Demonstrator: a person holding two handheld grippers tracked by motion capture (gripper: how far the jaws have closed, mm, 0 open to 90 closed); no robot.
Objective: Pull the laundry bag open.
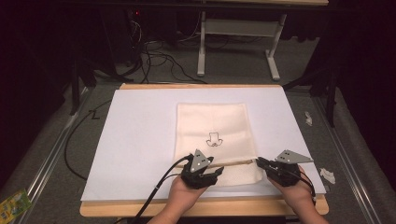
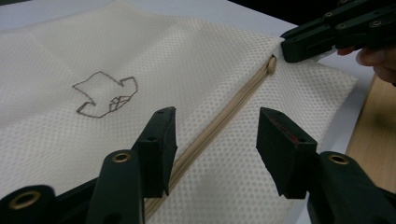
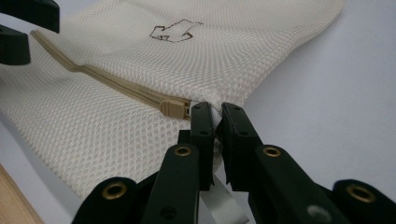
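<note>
One cream mesh bag [image 1: 212,135], zip [image 3: 121,86] along its near edge.

Black hand-held gripper [image 1: 217,175]; brass screws; grey plate [image 1: 201,159].

From my remote seat I saw a dim room, its edges lost in darkness, with light falling mainly on the bench [image 1: 140,87], a pale wooden top under a large white sheet [image 1: 135,140]. Grey carpet [image 1: 233,70] covered the floor beyond it. A white-legged table frame [image 1: 238,28] stood at the far side, and black cables [image 1: 159,58] lay tangled on the carpet near it. Metal rails [image 1: 51,154] ran along both sides of the bench. A green packet [image 1: 14,204] lay at the near left, and crumpled white scraps [image 1: 327,175] lay at the right.
</note>
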